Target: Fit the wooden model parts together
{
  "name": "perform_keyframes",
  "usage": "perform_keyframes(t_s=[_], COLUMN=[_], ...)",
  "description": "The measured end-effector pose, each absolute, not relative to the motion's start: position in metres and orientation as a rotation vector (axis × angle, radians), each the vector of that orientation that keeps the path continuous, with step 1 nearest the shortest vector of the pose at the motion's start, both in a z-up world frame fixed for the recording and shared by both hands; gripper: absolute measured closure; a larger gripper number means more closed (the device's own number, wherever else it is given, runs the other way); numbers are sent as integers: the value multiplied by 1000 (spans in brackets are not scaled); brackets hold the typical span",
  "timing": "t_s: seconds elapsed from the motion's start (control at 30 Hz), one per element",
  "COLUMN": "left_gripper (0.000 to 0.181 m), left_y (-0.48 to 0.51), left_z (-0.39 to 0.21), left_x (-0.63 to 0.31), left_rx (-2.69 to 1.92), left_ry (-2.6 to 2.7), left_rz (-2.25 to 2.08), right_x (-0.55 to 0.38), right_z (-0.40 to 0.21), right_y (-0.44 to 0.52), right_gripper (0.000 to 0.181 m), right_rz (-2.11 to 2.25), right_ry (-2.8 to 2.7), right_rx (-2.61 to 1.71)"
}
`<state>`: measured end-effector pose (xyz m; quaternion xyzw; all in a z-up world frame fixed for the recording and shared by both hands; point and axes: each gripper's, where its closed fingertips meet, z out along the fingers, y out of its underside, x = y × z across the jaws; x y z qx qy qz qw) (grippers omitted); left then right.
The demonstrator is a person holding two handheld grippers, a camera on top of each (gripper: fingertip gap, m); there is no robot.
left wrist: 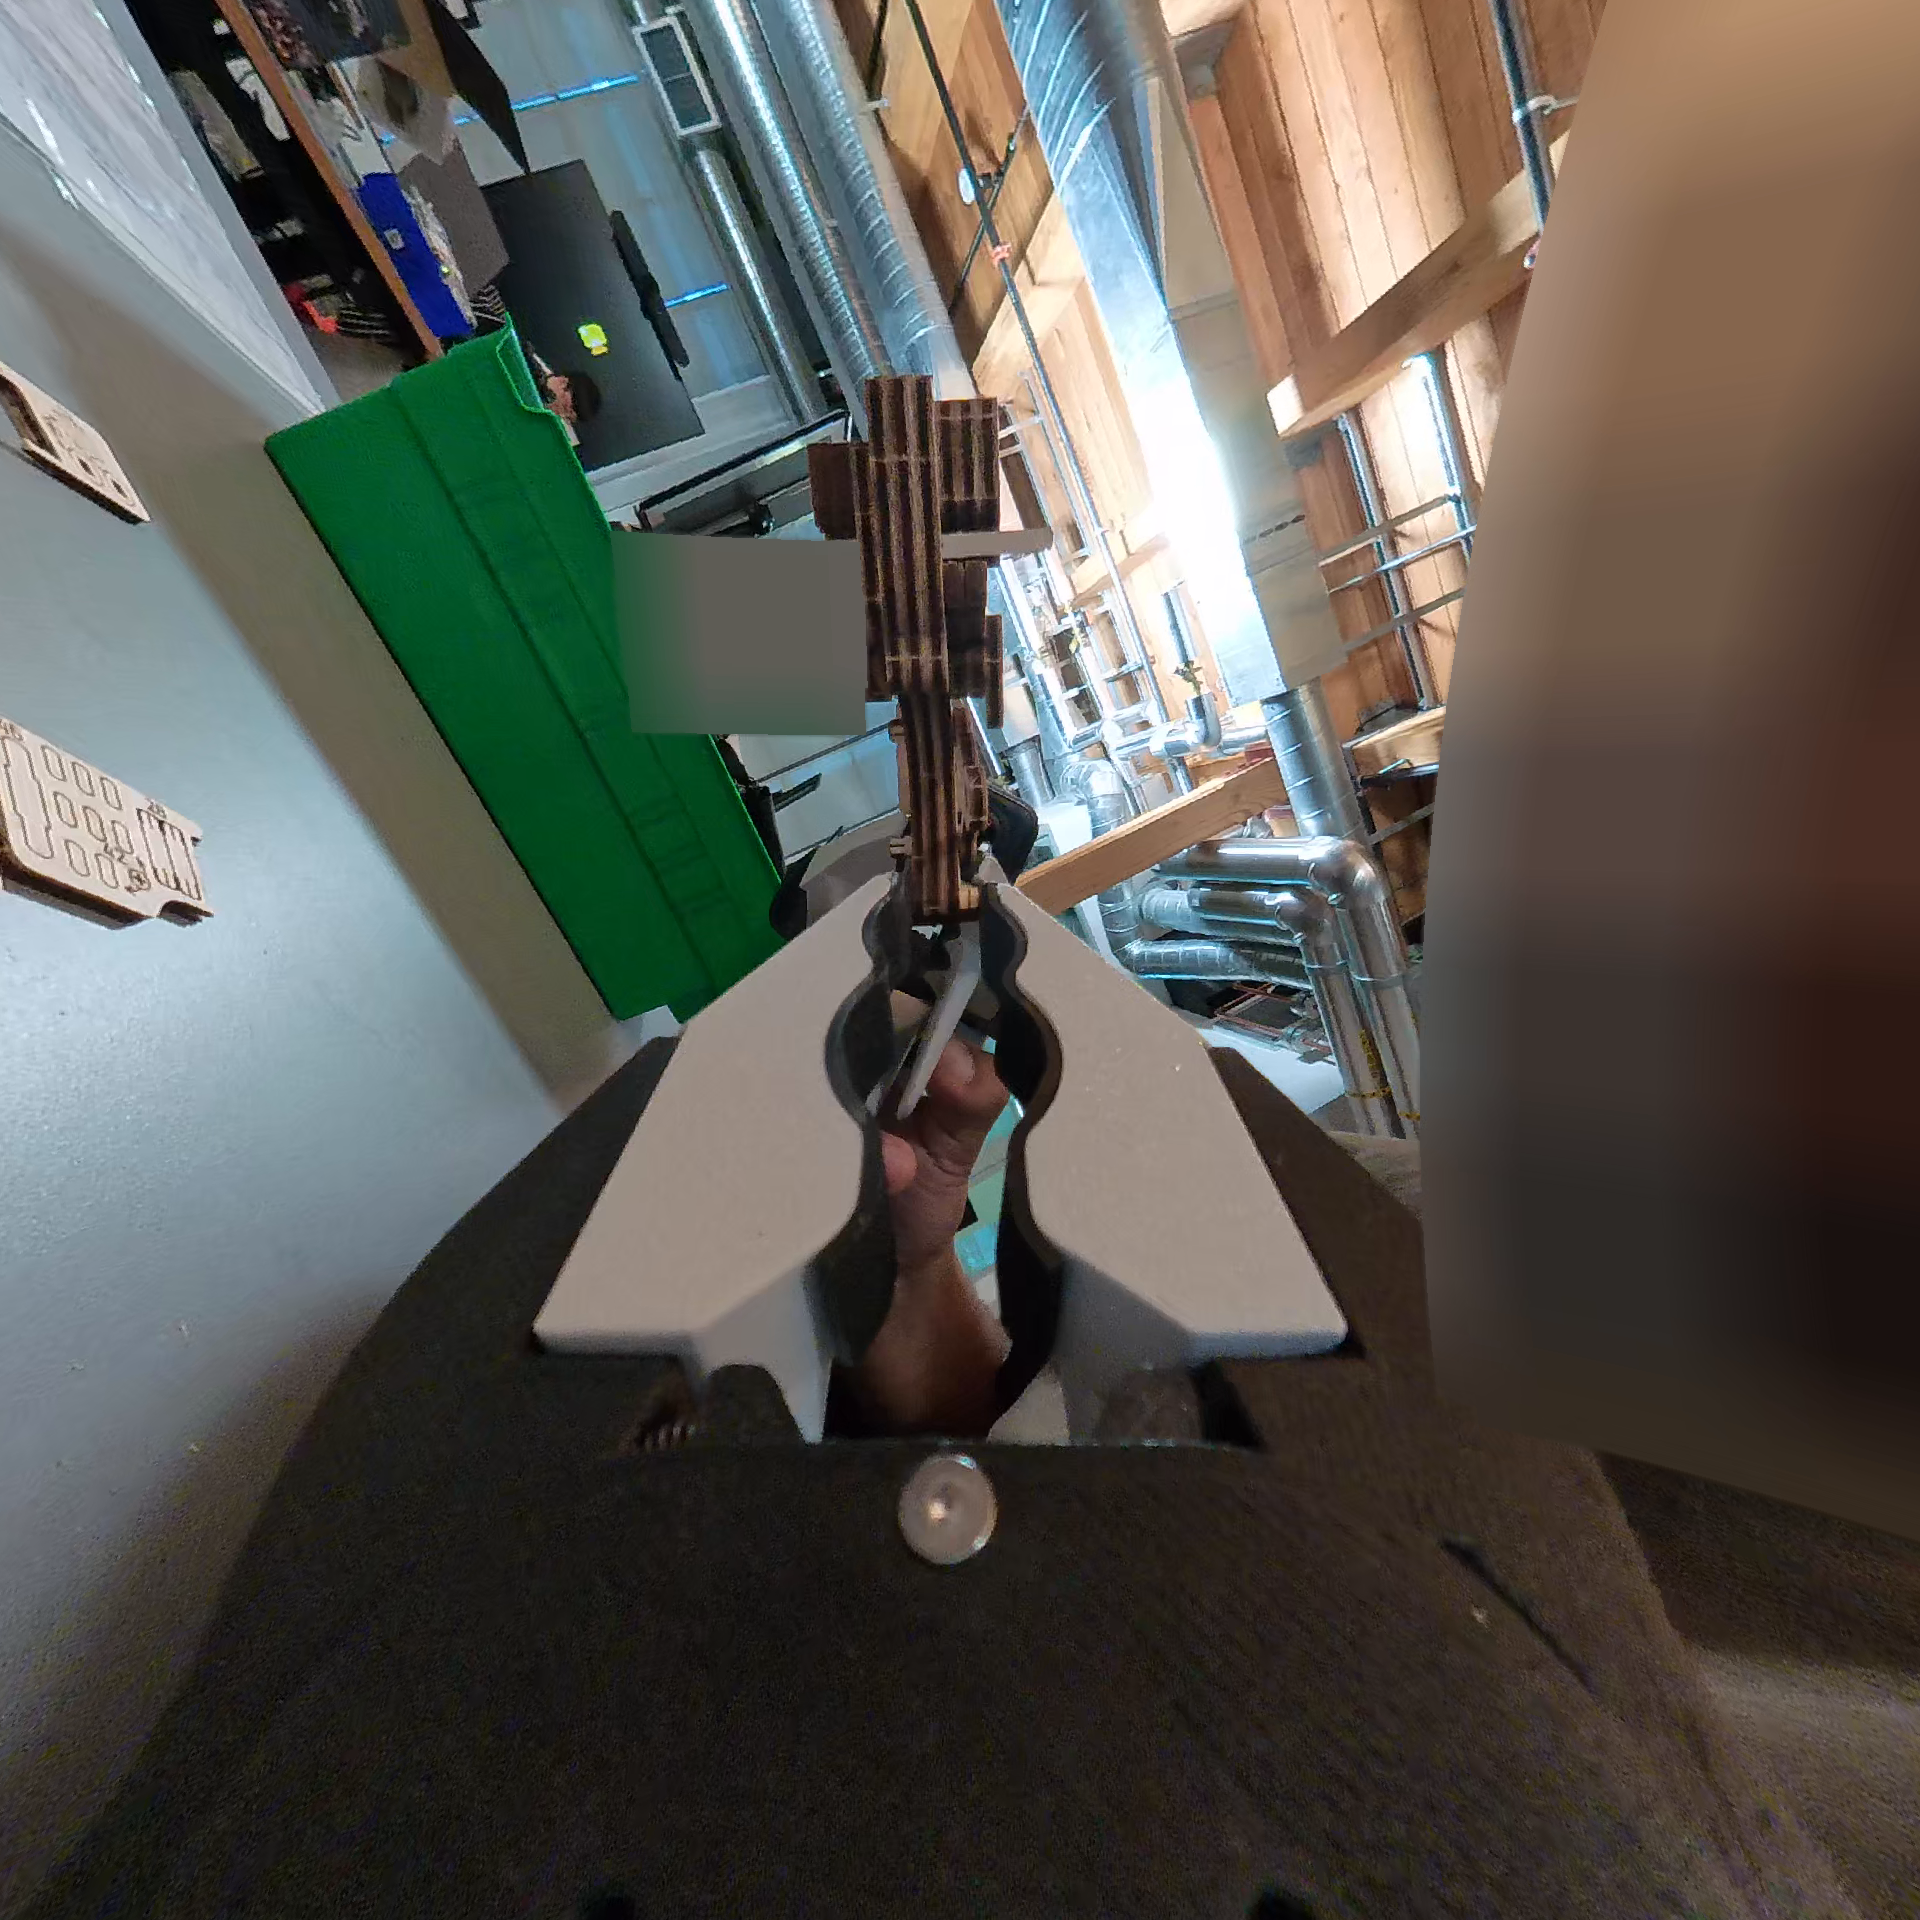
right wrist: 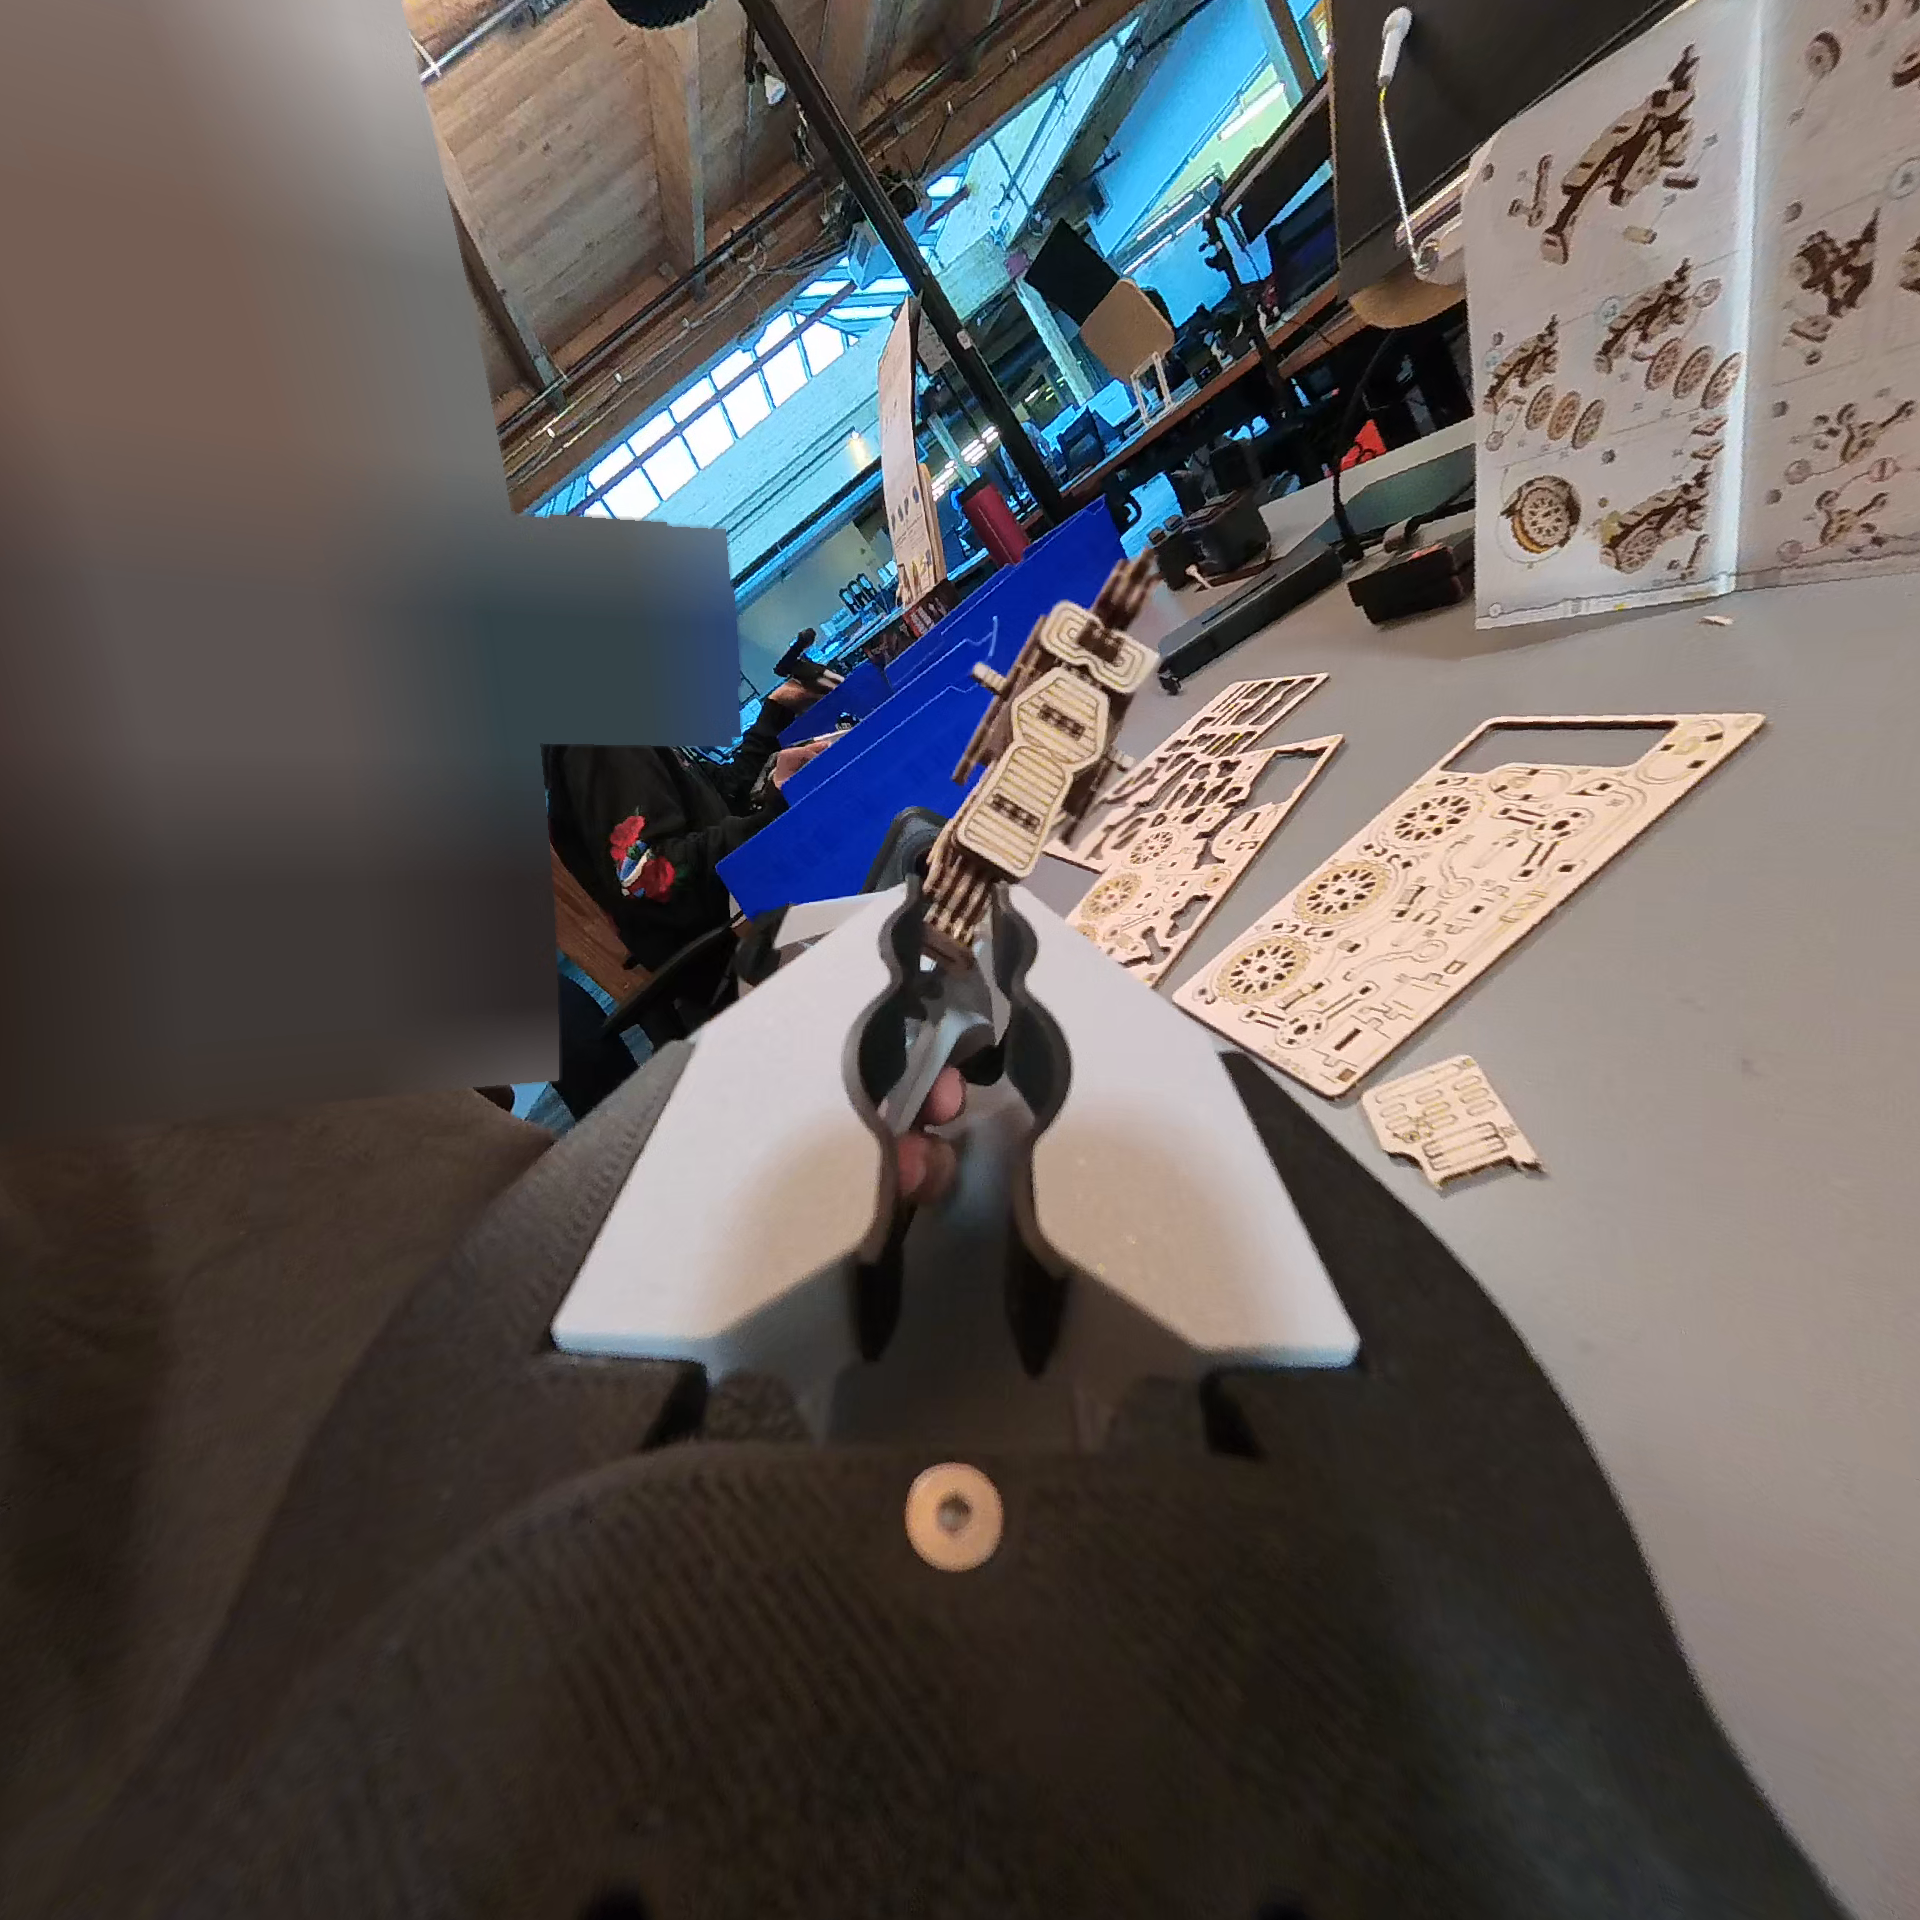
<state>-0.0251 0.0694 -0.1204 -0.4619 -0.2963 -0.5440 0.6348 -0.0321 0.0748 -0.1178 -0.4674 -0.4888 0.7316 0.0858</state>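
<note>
Left gripper [left wrist: 940, 902] fingers: two pale grey wedge-shaped blocks [left wrist: 748, 1174], flat-topped, tapering toward the tips.
Left gripper inner pads: dark, with wavy scalloped edges facing each other.
Left gripper body: matte black, grainy printed texture, broad and rounded toward the camera.
Left gripper screw: one silver round-headed fastener [left wrist: 945, 1507] set on the centre line behind the fingers.
Right gripper [right wrist: 961, 914] fingers: the same pale grey wedges [right wrist: 1174, 1174] with dark wavy inner edges.
Right gripper body: black, ribbed with fine print lines.
Right gripper screw: pale washer-like fastener [right wrist: 953, 1515] with a socket hole.
</note>
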Motion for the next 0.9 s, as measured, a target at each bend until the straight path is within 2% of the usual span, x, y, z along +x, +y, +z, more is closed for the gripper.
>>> perform_keyframes(t_s=[0.23,0.6,0.9], left_gripper=[172,172,172], left_y=[68,66,69], left_z=[-120,-116,-118], left_x=[-23,-24,-12], left_rx=[-1072,-1072,-1130], left_ry=[-647,-600,-523], left_rz=[-1218,-1182,-1160], right_x=[-31,-29,-20], right_z=[-116,-117,-115], right_y=[74,76,75], right_gripper=[169,146,159], right_rz=[2208,2313,2376], right_ry=[-1455,-1441,-1475], right_rx=[-1379,-1429,-1458])
